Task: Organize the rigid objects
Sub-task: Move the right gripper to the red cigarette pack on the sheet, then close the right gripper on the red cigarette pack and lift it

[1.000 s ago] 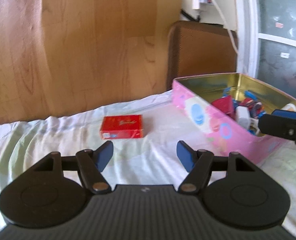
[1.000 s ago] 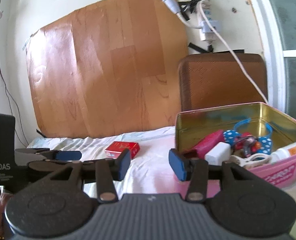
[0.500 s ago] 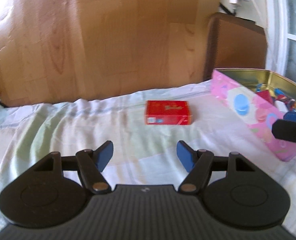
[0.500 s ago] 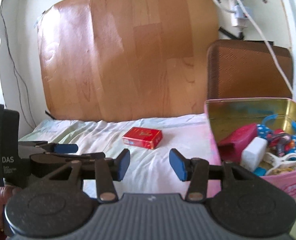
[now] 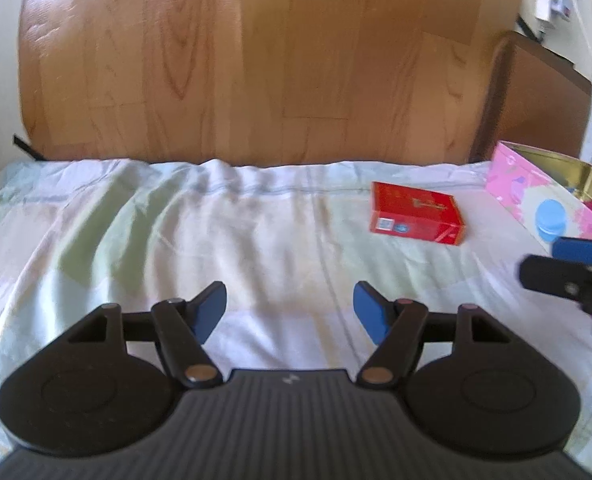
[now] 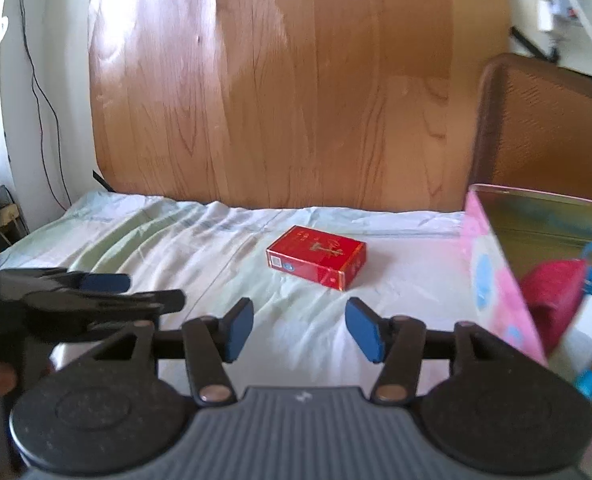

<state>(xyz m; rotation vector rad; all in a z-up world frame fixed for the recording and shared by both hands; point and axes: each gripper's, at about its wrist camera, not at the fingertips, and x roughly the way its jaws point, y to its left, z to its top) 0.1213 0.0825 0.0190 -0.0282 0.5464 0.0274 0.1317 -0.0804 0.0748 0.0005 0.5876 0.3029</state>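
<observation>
A small red box (image 5: 415, 213) lies flat on the pale bedsheet (image 5: 176, 232), and shows in the right wrist view (image 6: 317, 258) straight ahead. A pink tin (image 5: 535, 196) with a gold inside stands to its right, holding several small items, among them a red one (image 6: 555, 292). My left gripper (image 5: 290, 312) is open and empty, left of and nearer than the red box. My right gripper (image 6: 299, 330) is open and empty, a little short of the red box. Each gripper shows at the edge of the other's view.
A wooden board (image 6: 276, 100) leans against the wall behind the bed. A brown chair back (image 6: 543, 128) stands behind the tin (image 6: 491, 276). Cables and a power strip (image 6: 551, 4) hang on the wall at the upper right. A thin wire (image 6: 36, 80) runs down the left wall.
Both grippers have swung to the left. The red box and tin have slid rightward in both views; the box is now centred ahead of the right gripper. Both stay open.
</observation>
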